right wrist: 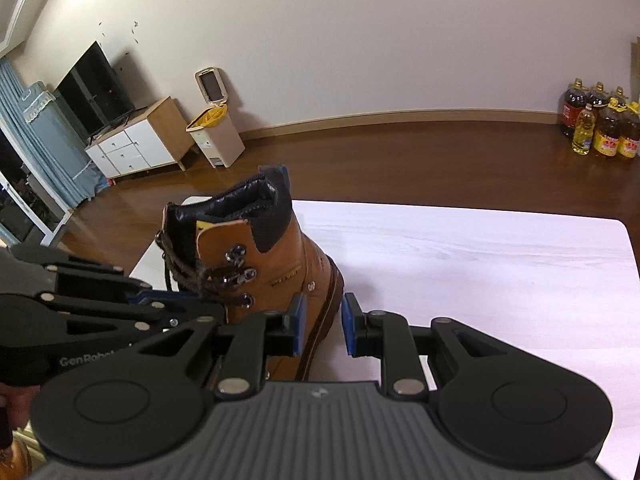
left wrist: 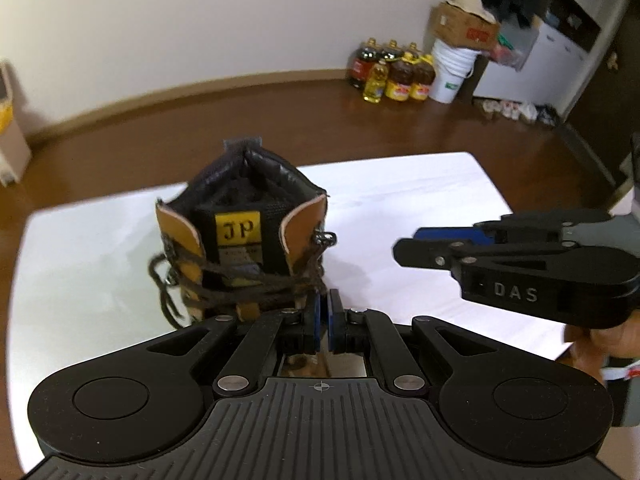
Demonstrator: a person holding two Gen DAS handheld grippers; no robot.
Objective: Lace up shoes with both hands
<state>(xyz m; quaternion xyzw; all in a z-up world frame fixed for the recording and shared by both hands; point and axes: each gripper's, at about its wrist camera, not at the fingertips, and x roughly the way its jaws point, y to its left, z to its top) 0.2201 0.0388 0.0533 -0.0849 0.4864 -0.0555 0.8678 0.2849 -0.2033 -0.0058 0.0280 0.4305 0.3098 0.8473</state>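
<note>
Left tongs (left wrist: 323,312) pressed together at the boot's (left wrist: 244,236) lace (left wrist: 256,280), likely pinching it; right tongs (right wrist: 323,322) spread beside. Lacing underway; next, thread the upper hook (right wrist: 236,256).

— Where does the boot (right wrist: 256,264) stand?
— Upright on the table (right wrist: 480,264), near its left edge in the right wrist view.
— And the grippers?
— The left gripper (left wrist: 323,312) sits just before the laces (left wrist: 248,284); the right gripper (right wrist: 323,322) is beside the boot's sole.
</note>
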